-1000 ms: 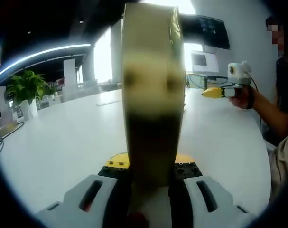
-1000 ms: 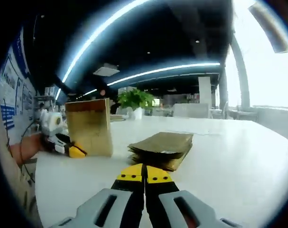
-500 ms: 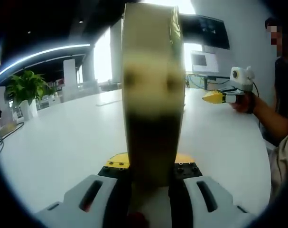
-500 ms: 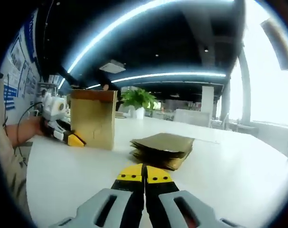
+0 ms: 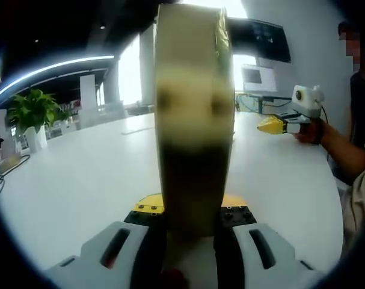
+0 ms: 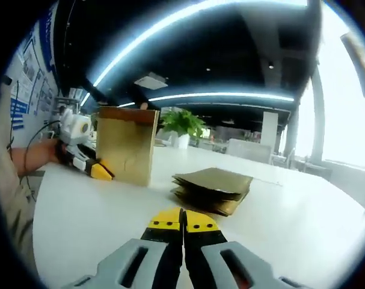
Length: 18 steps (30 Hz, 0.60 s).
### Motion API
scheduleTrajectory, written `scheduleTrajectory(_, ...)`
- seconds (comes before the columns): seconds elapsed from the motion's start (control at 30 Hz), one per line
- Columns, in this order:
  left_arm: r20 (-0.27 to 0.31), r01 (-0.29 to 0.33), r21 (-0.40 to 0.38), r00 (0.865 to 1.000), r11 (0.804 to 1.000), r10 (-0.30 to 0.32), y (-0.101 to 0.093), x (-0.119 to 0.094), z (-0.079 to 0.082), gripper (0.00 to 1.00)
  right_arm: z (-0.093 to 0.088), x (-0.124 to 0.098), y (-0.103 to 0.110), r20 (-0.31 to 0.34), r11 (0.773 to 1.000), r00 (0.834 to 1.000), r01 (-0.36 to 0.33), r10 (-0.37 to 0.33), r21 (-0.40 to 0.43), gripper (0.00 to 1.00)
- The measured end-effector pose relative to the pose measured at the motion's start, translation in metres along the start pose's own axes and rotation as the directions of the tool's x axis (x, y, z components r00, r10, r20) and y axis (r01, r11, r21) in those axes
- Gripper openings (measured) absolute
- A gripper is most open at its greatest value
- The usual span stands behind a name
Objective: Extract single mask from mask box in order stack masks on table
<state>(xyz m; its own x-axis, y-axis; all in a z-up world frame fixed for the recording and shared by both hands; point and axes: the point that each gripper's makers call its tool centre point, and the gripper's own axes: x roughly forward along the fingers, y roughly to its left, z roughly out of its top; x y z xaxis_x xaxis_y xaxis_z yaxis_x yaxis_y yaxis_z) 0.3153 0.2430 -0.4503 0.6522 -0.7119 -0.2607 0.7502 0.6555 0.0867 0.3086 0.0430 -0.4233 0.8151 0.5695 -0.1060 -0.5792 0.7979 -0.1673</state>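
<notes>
Gripping the mask box [image 5: 194, 120], left claw [image 5: 191, 226] level.

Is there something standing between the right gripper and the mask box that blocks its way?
Nothing visible does. Bare white table lies between the right gripper and the mask box; the stacked masks lie off to one side.

Pretty roomy here. The white tabletop [image 6: 302, 235] lies bare ahead of the right tongs [image 6: 183, 224], up to the mask stack [image 6: 213, 190]. Left of the stack stands the box [image 6: 127, 153], with the left tongs [image 6: 93, 168] on its far side. A plant [image 6: 182, 126] sits well behind.
</notes>
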Motion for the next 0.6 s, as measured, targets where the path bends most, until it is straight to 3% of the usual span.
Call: scheduleTrajectory(0.6,-0.001,-0.002,-0.007,1.0,1.0,0.002,0.0017,0.0003,-0.0001,0.2,0.0023,-0.0012,0.0063,0.001,1.0,1.0,-0.009,0.009,0.001,0.0)
